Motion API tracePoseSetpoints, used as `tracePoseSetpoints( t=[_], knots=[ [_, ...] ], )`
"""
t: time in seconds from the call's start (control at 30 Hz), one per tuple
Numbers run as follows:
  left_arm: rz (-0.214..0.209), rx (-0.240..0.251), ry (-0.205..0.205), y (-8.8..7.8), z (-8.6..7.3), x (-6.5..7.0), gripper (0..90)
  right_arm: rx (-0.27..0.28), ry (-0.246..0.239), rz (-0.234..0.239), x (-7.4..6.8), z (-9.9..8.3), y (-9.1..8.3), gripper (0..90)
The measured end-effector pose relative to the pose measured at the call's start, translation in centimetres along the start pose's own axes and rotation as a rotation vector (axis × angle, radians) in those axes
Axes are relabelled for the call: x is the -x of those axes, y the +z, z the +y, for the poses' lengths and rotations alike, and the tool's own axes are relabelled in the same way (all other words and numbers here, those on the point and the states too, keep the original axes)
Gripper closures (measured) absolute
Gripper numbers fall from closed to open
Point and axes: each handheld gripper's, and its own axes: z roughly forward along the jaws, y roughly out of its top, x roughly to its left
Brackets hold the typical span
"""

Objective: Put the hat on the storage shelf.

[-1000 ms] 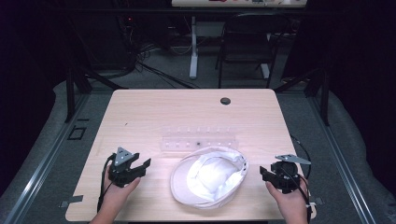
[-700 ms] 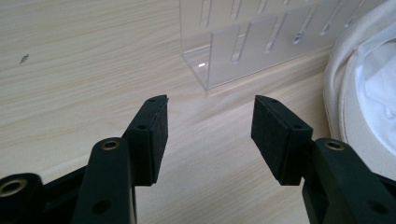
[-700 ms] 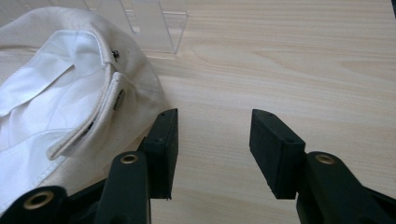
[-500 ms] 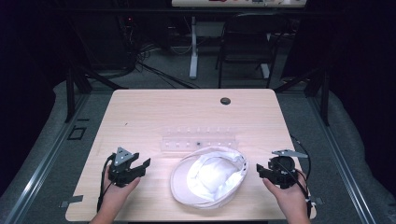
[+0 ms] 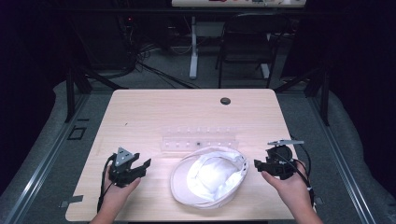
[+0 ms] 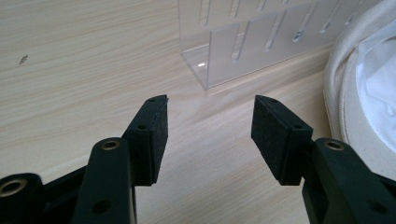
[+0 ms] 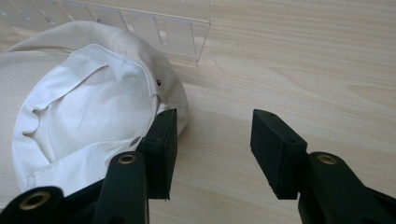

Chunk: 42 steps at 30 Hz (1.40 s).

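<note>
White cap [image 5: 208,176]: upturned, lining showing, brim cream-coloured.

My left gripper [image 6: 208,128] hovers over the wooden table [image 6: 84,60], jaws apart and empty. A clear slotted rack [image 6: 252,42] stands ahead; a white hat [image 6: 345,93] lies at right.

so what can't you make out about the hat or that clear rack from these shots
- Upturned white fabric hat: its outer face lies against the wooden table; cut off by the right edge in the left gripper view.
- Clear slotted plastic rack: top cut off in both gripper views.
- Small dark speck on the rack: too small, high view.
</note>
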Motion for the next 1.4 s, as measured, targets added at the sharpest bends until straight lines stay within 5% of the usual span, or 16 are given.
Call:
tracePoseSetpoints(
  t=[0.83, 1.4],
  knots=[
    [-0.006, -0.012, 0.009, 0.1, 0.0, 0.1, 46.4, -0.094, -0.055, 0.0, -0.9, 4.6, -0.9, 51.5],
    [-0.007, -0.017, 0.017, 0.2, -0.1, 0.1, 46.4, -0.216, -0.087, -0.007, -2.5, 7.7, -0.6, 50.1]
  ],
)
